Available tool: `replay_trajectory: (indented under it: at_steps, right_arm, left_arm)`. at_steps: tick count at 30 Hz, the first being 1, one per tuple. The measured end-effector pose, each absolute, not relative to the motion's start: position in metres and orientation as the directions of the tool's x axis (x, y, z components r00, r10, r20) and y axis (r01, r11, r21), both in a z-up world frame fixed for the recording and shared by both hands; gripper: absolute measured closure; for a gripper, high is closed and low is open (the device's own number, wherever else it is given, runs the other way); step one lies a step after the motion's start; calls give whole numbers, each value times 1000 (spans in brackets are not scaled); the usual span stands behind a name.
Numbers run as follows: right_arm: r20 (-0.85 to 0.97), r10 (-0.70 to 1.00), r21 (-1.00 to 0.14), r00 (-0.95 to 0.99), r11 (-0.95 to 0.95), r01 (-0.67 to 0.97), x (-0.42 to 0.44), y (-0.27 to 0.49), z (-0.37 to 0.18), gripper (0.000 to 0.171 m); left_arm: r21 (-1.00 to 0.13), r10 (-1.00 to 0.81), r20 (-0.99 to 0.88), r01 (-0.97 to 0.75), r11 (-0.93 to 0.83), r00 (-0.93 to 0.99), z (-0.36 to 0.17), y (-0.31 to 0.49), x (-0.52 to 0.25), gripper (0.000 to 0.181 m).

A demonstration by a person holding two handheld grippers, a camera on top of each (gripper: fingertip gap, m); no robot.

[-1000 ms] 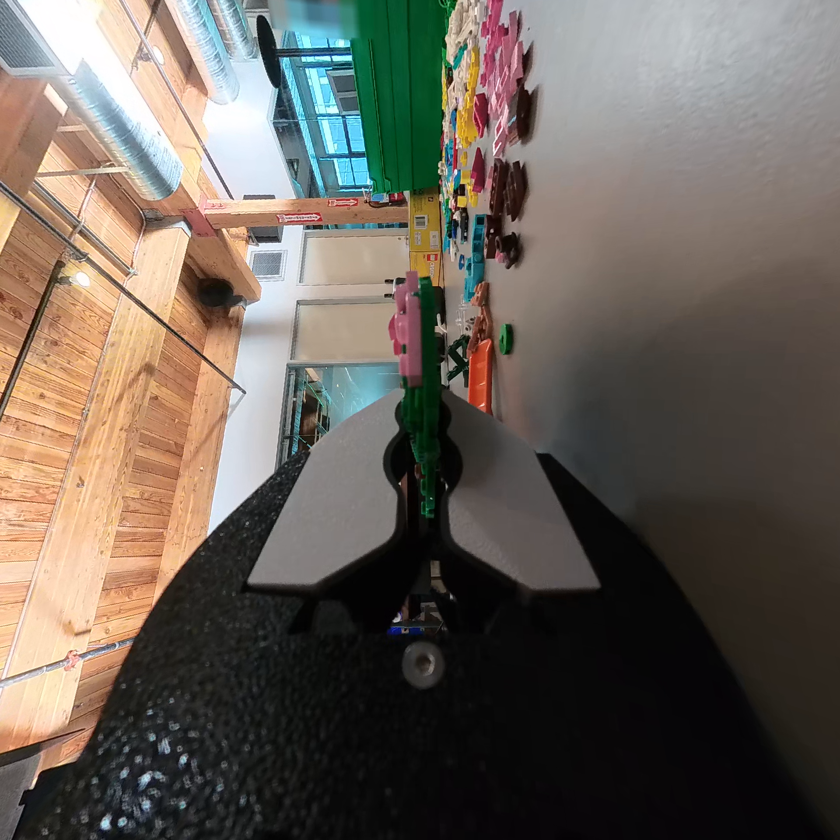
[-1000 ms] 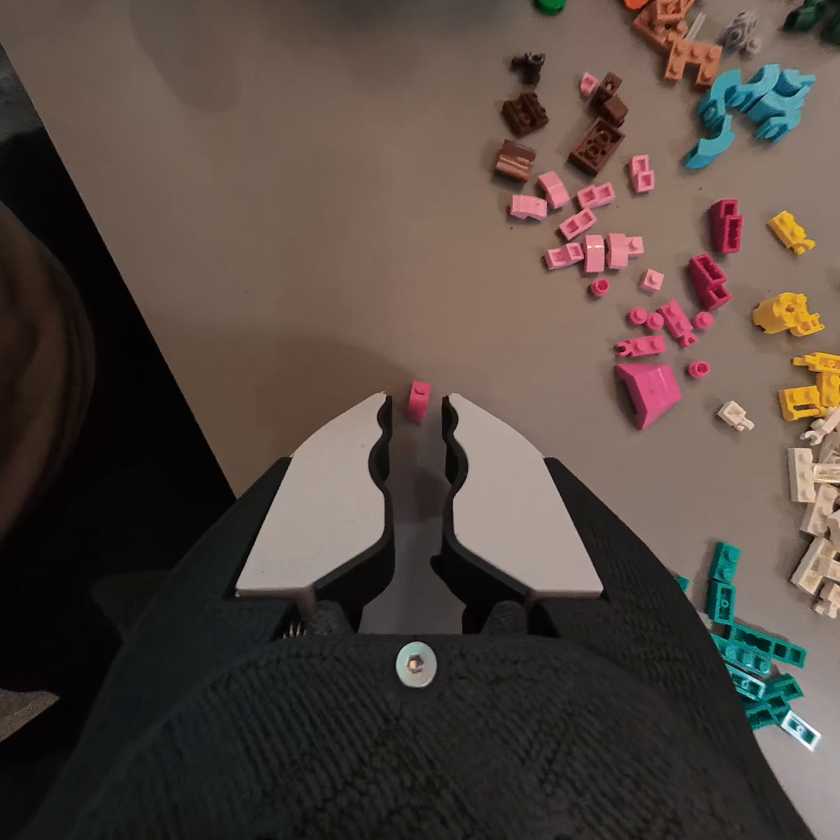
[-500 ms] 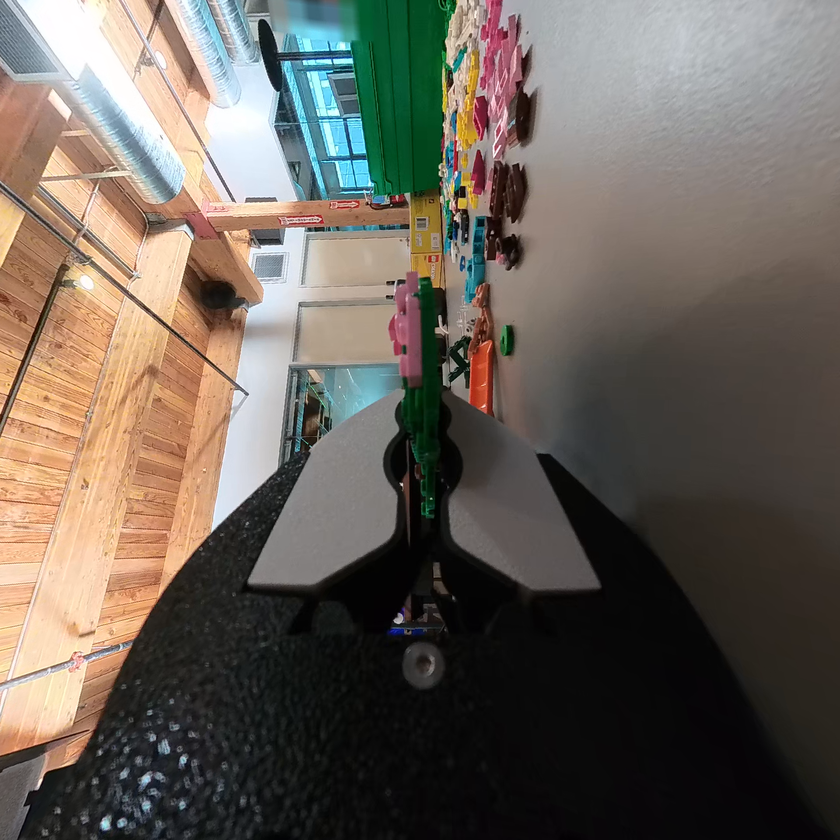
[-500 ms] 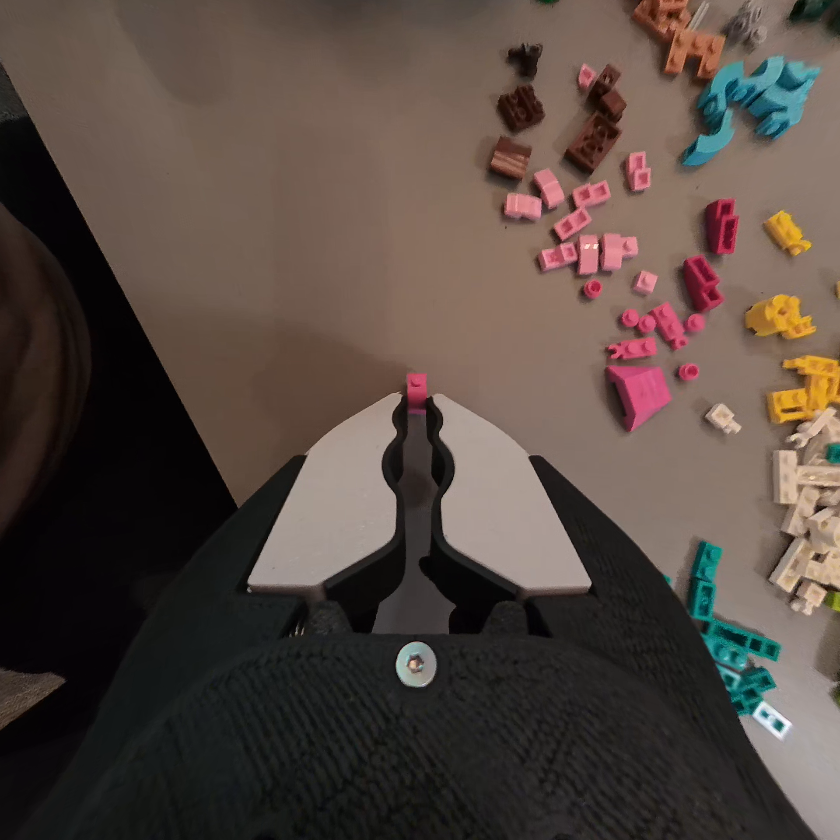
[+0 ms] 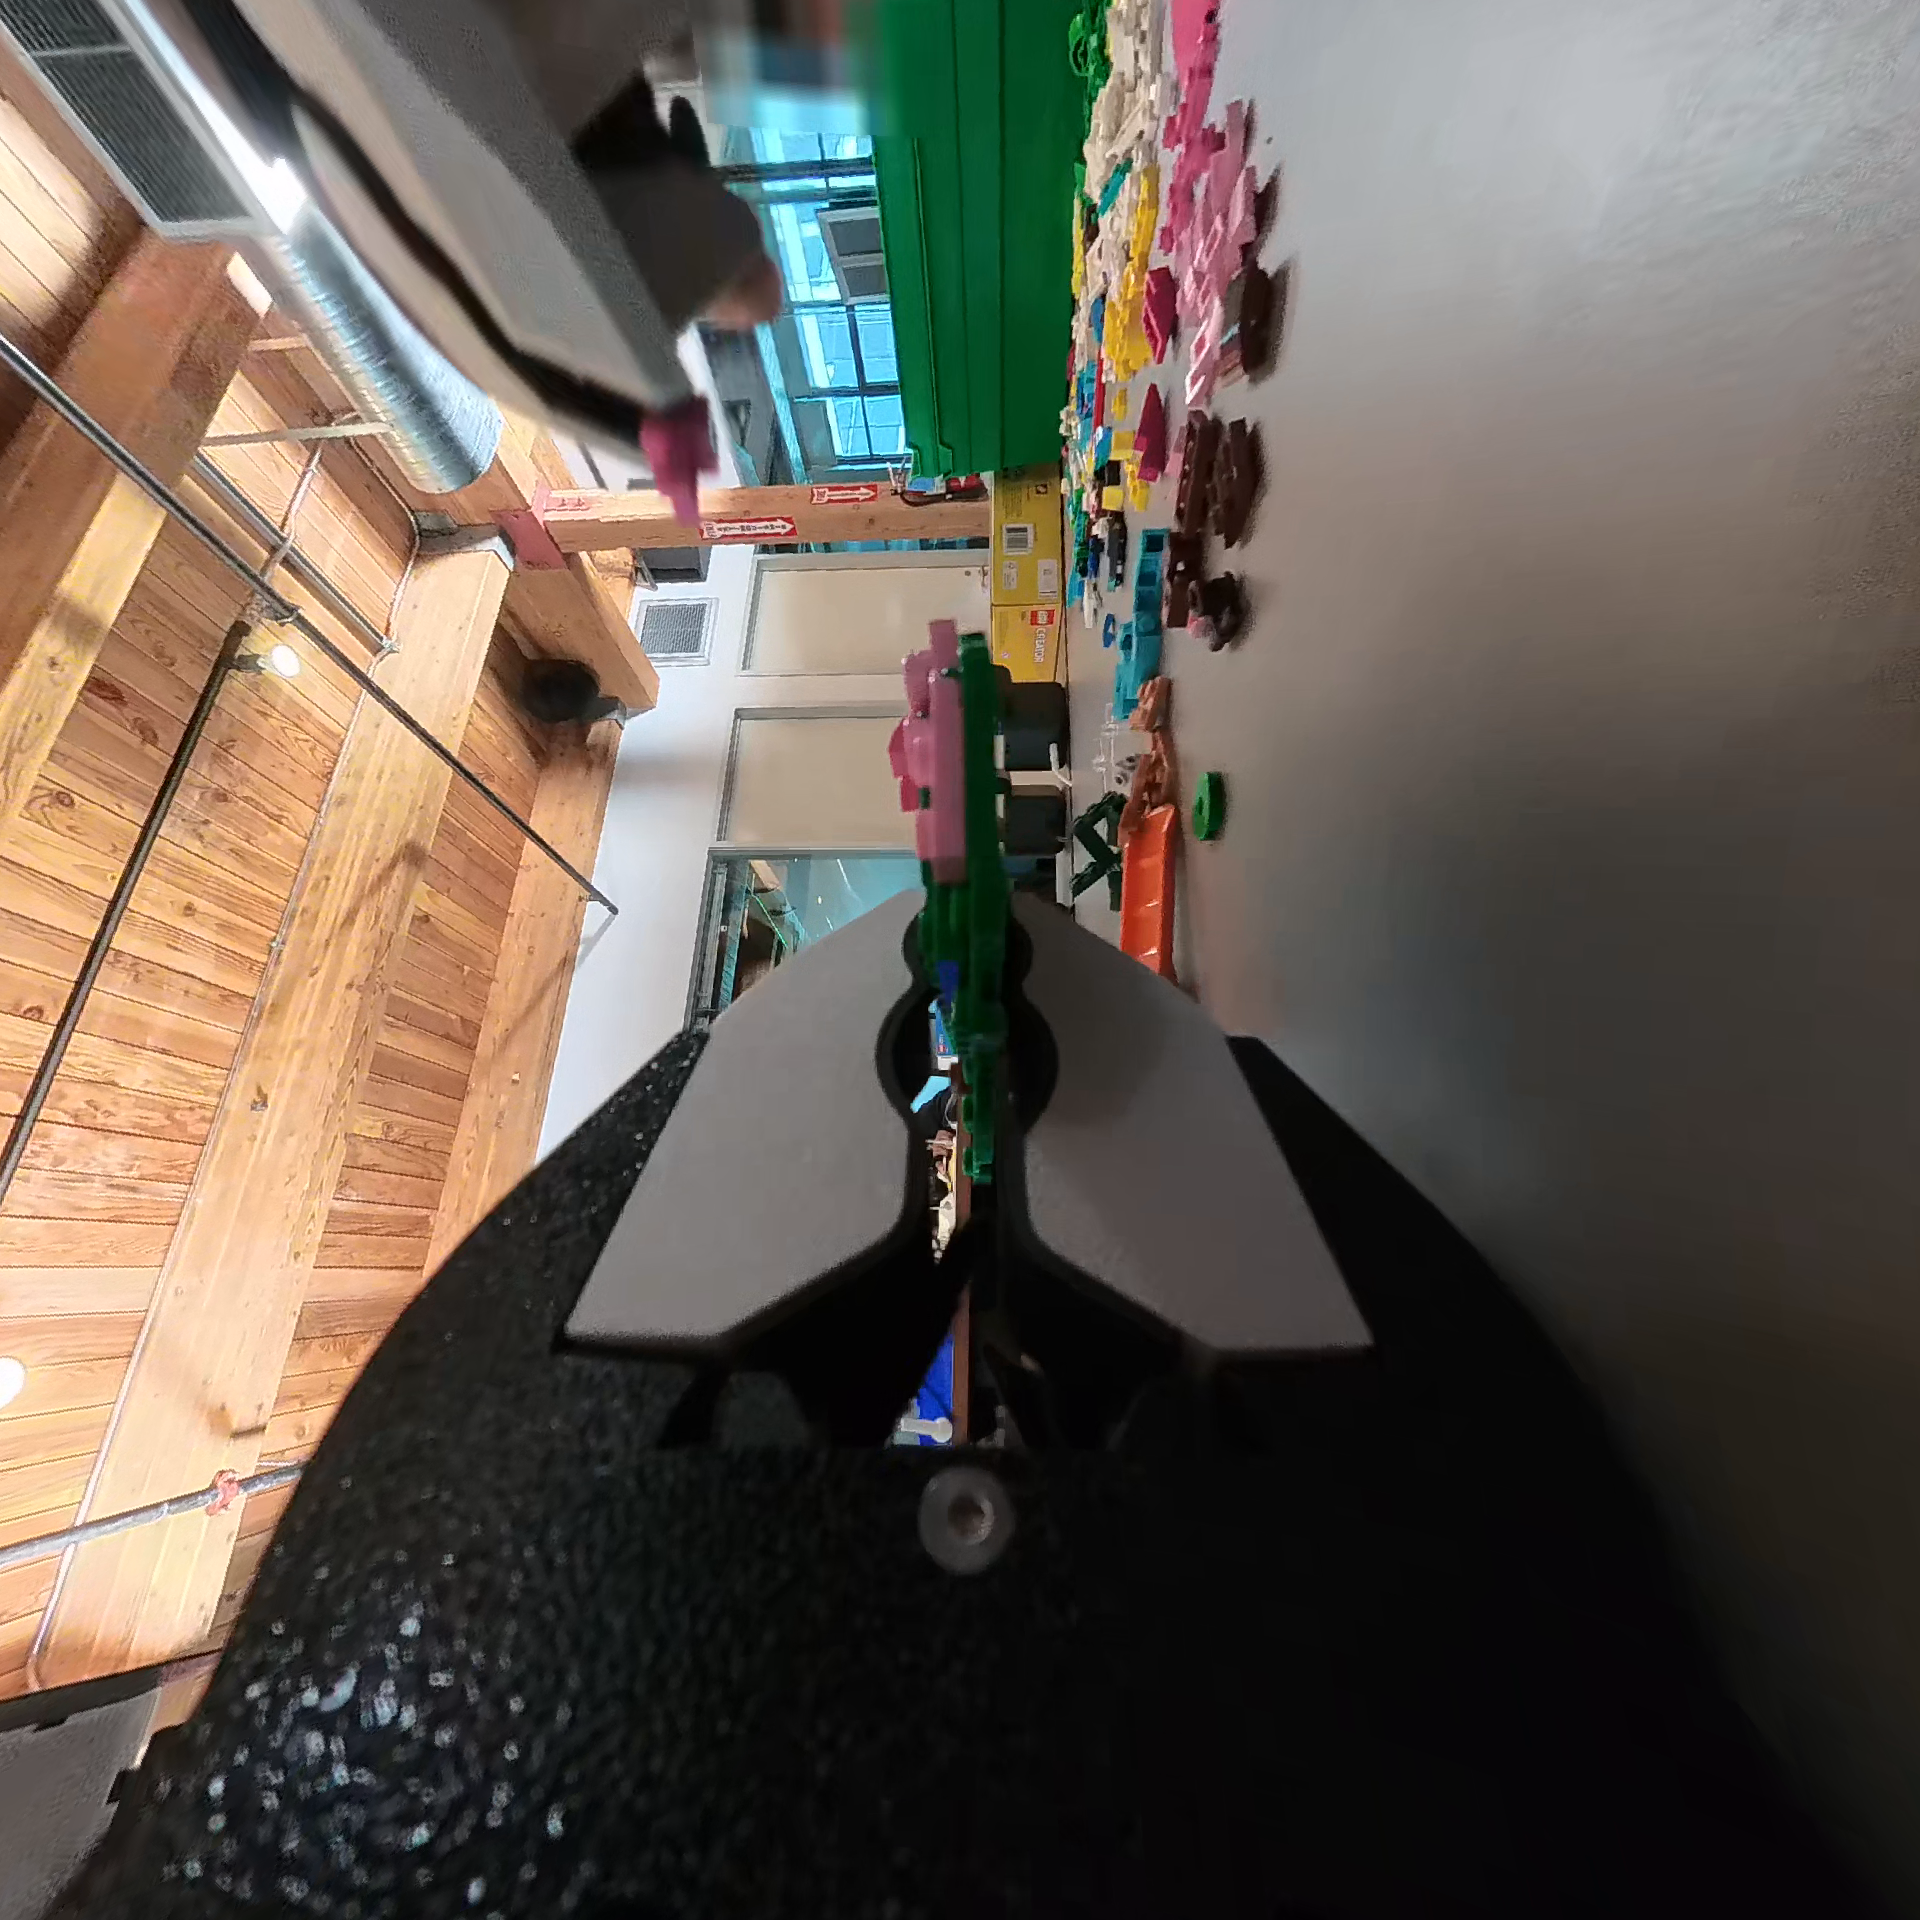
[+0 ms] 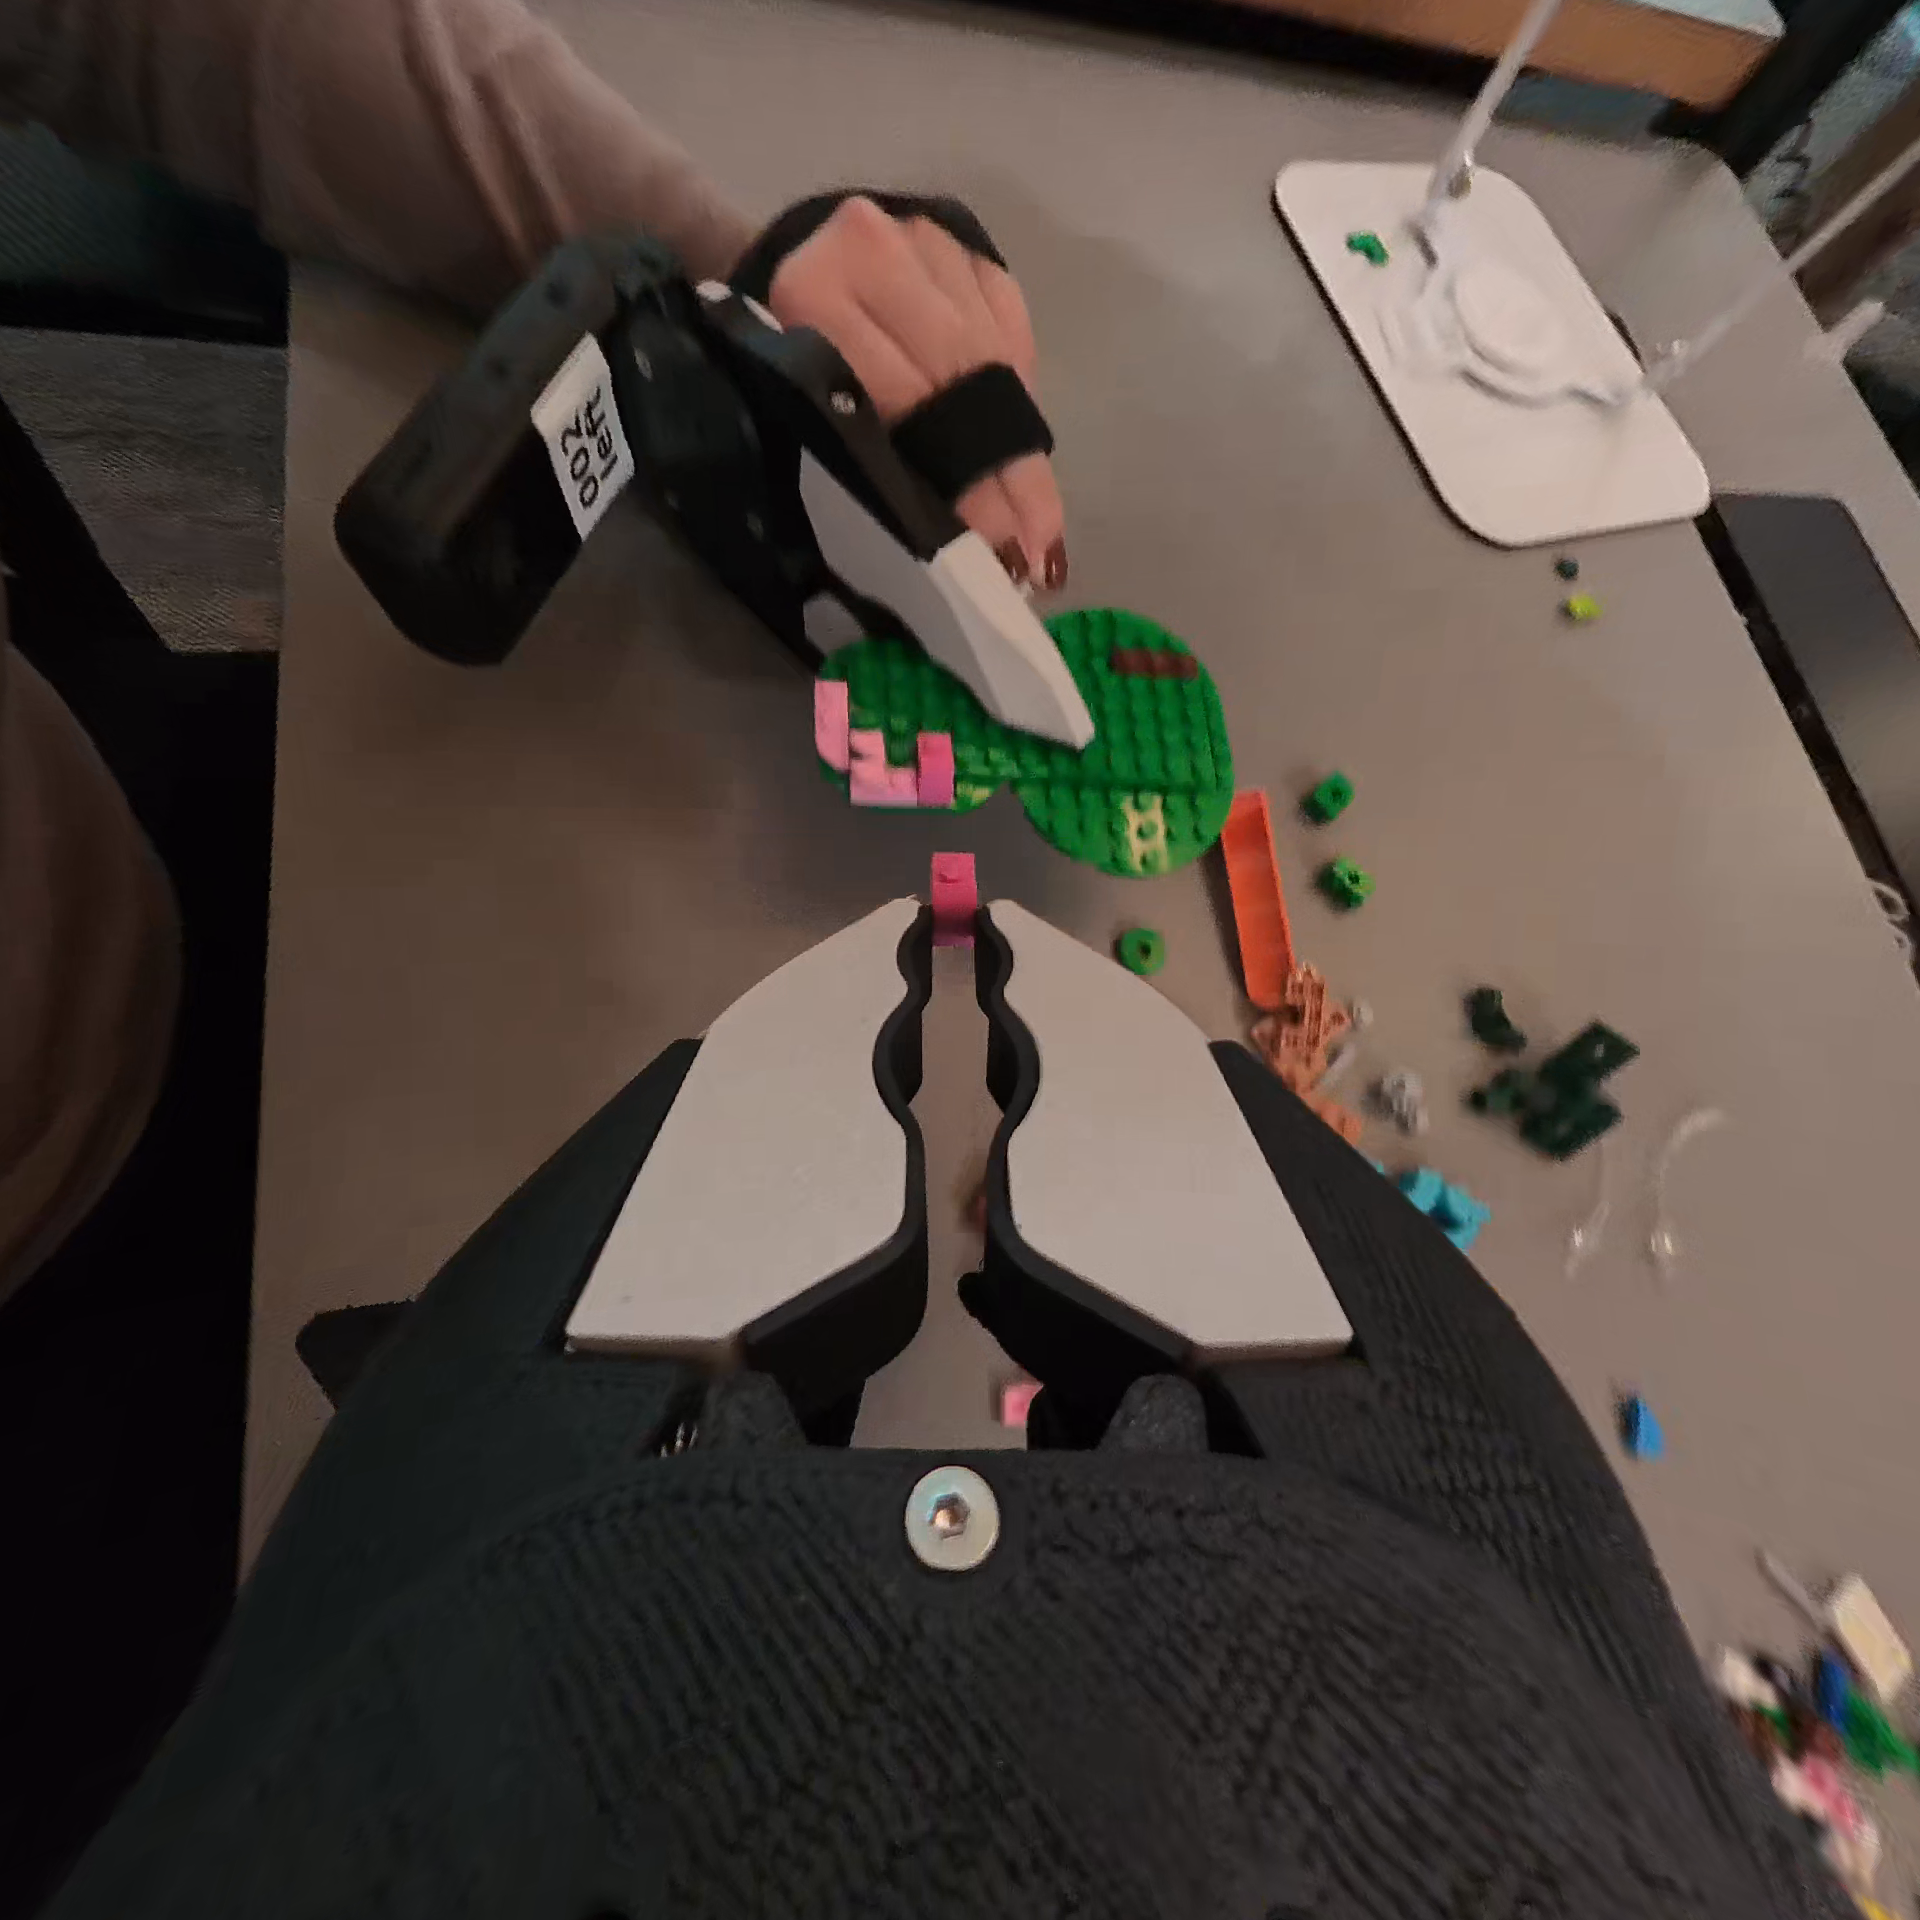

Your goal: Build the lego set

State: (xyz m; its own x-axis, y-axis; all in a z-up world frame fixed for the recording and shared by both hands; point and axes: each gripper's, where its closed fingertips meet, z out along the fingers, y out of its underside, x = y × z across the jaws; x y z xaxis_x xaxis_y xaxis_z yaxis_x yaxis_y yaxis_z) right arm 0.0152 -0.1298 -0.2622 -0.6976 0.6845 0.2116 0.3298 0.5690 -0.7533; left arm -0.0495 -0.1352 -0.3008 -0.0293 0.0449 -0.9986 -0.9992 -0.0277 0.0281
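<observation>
My left gripper (image 5: 966, 920) is shut on the edge of a green baseplate (image 5: 975, 997) that carries light pink bricks (image 5: 933, 769). My right gripper (image 6: 953, 914) is shut on a small magenta brick (image 6: 953, 896) and holds it just short of the baseplate's (image 6: 1132, 769) near edge, close to the pink bricks (image 6: 883, 767). The right wrist view shows the left gripper (image 6: 1039, 691), held by a hand, clamped on the plate. In the left wrist view the right gripper (image 5: 540, 270) is blurred at the upper left, with the magenta brick (image 5: 675, 457) at its tip.
An orange piece (image 6: 1259, 904), small green bricks (image 6: 1326, 800), a green round stud (image 6: 1141, 948) and dark green parts (image 6: 1548, 1091) lie right of the plate. A white stand base (image 6: 1486, 353) is at the far right. A green bin (image 5: 987, 229) and sorted brick piles (image 5: 1184, 291) lie farther along the table.
My right gripper closed on the magenta brick, lifted it off the table and swung over towards the baseplate. My left gripper has kept its hold and barely moved.
</observation>
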Motion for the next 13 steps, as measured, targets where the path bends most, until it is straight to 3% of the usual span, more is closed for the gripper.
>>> replay_trajectory:
  at_steps: [13]
  right_arm:
    - [129, 611, -823, -781, 505, 259, -27, -150, -269, 165]
  left_arm:
    - [-19, 41, -999, -999, -39, 17, -300, -133, -54, 173]
